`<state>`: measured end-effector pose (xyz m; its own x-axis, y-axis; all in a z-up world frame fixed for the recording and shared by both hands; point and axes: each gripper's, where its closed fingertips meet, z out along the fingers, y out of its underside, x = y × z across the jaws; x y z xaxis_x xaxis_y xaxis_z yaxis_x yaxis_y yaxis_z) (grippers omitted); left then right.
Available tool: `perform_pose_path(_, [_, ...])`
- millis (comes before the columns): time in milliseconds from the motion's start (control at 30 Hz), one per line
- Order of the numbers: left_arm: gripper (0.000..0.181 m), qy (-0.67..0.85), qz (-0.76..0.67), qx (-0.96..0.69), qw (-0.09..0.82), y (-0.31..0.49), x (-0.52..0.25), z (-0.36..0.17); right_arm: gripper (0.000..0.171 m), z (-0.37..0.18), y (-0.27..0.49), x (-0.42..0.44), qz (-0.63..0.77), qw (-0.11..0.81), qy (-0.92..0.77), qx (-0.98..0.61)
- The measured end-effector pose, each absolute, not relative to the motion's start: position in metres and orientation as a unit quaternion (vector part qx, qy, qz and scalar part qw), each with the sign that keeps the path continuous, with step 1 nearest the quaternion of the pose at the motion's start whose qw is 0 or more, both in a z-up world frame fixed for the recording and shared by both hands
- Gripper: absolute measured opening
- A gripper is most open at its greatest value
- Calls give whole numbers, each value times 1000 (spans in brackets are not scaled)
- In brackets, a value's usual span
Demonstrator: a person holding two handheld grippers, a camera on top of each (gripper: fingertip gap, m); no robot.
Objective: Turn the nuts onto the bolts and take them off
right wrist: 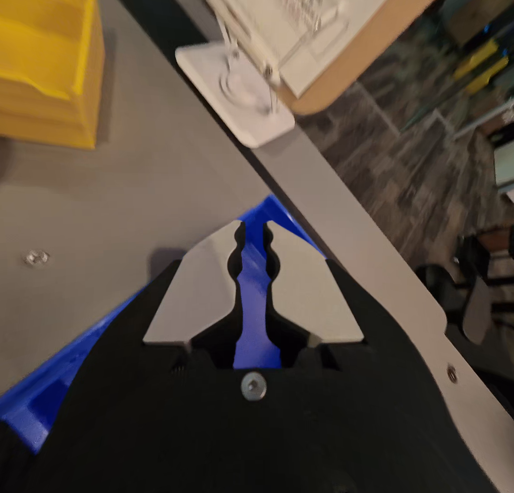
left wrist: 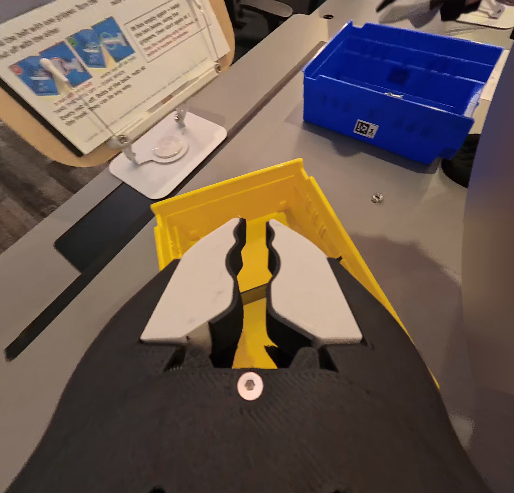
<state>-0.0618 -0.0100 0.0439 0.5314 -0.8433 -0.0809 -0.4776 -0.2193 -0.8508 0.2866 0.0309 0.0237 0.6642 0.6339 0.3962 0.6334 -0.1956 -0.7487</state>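
Left gripper hovering over the yellow bin, fingers slightly parted, nothing between them, tips pointing toward the bin's far corner. Loose nut lying on the grey table, ahead and to the right of this gripper, just beyond the yellow bin's right wall and well apart from the fingertips. Blue bin sitting farther ahead and to the right, past the nut. Instruction sheet leaning on its white stand ahead and to the left.

Right gripper hanging above the blue bin, fingers likewise a narrow gap apart and gripping nothing. Same nut resting on the table well off to the left of this gripper, level with its fingers, not touching either bin. Yellow bin lying ahead and far left, blurred. White stand standing straight ahead near the table edge. No bolts made out in either view
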Motion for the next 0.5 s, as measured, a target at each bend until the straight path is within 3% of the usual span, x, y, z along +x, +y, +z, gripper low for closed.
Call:
perform_pose_path(33, [18, 449, -212, -752, 434, -11, -56, 38, 13, 28, 31, 280, 14, 496, -411, -764])
perform_pose_path(167, [27, 504, -214, -753, 366, -11, -26, -2, 14, 19, 33, 276, -6, 482, -430, -764])
perform_pose_path(500, [18, 573, -209, -774, 169, -3, -7, -76, 15, 40, 17, 280, -15, 494, -437, -752])
